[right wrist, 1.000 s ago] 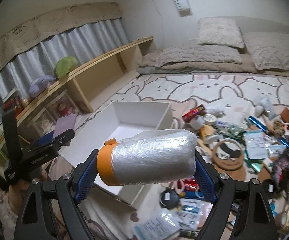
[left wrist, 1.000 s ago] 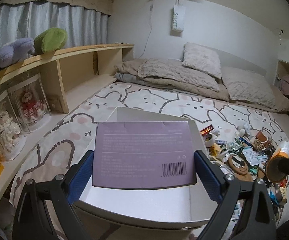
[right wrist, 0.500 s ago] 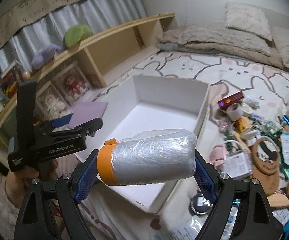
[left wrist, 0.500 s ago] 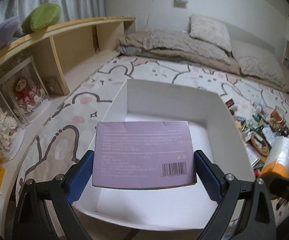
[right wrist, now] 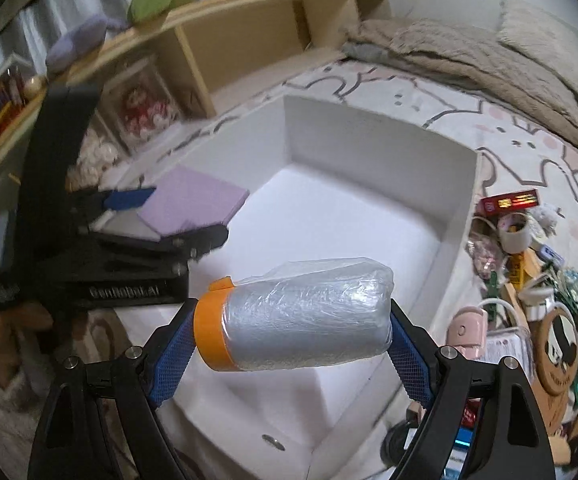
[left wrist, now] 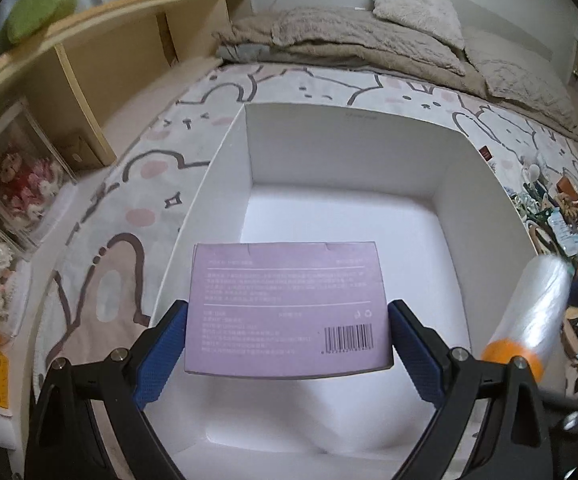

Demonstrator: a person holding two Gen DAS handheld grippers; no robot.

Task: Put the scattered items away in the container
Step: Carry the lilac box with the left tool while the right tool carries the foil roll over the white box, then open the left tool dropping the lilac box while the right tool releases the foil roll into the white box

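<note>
Purple box clamped in left gripper, plastic roll clamped in right gripper, both held over the white container, which looks empty. Lower each close to the floor, release apart, avoid walls.

My left gripper hangs over the near left part of the open white cardboard box with the flat lilac printed carton crosswise between its fingers, and my right gripper, just to its right, hangs over the box's near right part with the orange-capped roll of clear plastic film crosswise between its own. The box sits on the rabbit-patterned rug, with the long wooden shelf unit to its left, the heap of small scattered items on the rug to its right, and the beige bedding behind it.
</note>
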